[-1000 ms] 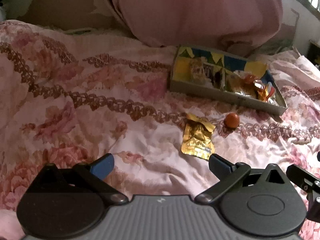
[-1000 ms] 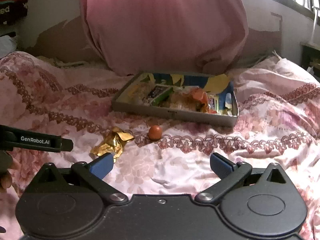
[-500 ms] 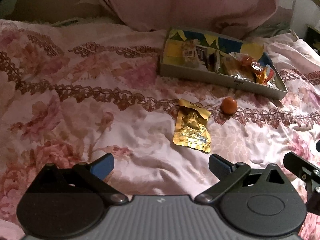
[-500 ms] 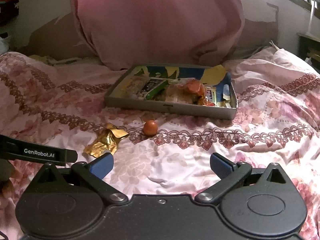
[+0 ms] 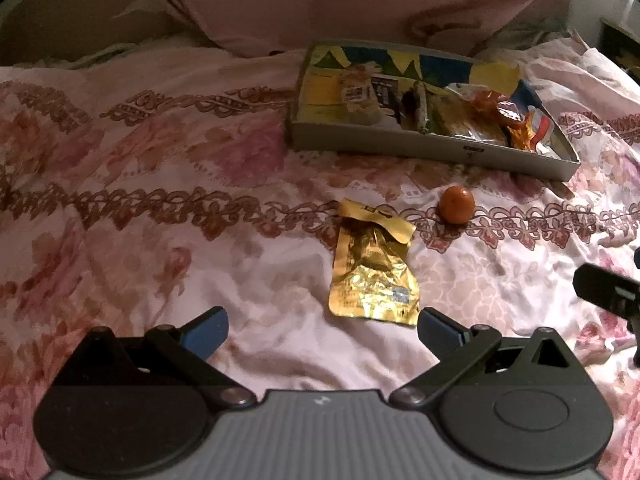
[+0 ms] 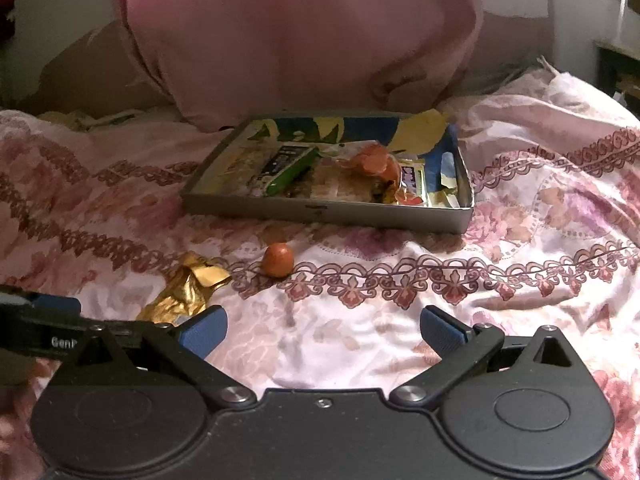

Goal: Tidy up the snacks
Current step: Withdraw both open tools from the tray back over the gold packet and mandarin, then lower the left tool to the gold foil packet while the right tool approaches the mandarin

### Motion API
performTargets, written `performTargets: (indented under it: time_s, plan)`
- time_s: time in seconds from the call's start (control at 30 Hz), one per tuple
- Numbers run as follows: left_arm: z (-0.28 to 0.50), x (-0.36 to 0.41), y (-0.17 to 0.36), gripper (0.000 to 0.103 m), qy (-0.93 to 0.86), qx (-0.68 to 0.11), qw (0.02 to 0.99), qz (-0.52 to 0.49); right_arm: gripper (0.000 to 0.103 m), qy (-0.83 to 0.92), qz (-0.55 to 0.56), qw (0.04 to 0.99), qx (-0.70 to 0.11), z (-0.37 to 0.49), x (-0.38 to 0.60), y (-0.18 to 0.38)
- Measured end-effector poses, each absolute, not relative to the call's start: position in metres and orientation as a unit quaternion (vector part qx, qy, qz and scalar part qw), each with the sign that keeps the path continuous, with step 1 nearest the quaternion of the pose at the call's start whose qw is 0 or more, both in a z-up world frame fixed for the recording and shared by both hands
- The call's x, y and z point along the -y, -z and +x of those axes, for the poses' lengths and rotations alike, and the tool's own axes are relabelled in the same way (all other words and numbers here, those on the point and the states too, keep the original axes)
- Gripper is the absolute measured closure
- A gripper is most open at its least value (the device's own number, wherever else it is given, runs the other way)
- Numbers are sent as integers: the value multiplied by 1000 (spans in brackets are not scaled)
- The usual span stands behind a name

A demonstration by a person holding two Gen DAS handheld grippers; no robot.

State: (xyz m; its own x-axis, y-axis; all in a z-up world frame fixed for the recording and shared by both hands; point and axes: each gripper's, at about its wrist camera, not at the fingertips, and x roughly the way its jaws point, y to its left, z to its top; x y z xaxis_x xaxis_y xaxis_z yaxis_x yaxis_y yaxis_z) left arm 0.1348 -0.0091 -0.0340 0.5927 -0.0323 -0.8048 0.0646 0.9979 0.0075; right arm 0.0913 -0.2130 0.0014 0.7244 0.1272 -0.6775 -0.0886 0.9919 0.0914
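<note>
A crumpled gold snack packet (image 5: 374, 276) lies on the floral bedspread (image 5: 160, 208), just ahead of the left gripper (image 5: 320, 326), whose fingers are spread wide and empty. A small orange ball (image 5: 457, 204) sits near it, before the grey tray (image 5: 432, 148) of snacks. The right gripper (image 6: 322, 326) is likewise spread apart, holding nothing.

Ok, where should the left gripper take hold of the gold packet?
Probably the near bottom edge of the gold packet. It lies flat on the bedspread, its long side pointing toward the open left gripper, with the folded-over top flap at the far end. Come in low from the near side, one finger sliding under the edge, one over it.
</note>
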Motion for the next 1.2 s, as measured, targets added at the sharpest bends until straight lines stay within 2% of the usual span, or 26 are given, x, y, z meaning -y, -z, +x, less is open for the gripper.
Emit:
performTargets:
  time_s: [0.47, 0.67, 0.97, 1.2]
  plan:
    - [183, 16, 46, 0, 40, -453, 889, 44, 1, -68, 4, 924, -376, 137, 211, 20]
    - [189, 17, 50, 0, 51, -467, 883, 30, 1, -71, -7, 923, -379, 158, 206, 31]
    - [188, 24, 61, 0, 66, -469, 879, 60, 1, -100, -16, 921, -376, 180, 194, 43]
    - [187, 25, 61, 1, 91, -468, 878, 45, 7, -130, -28, 914, -383, 194, 183, 53]
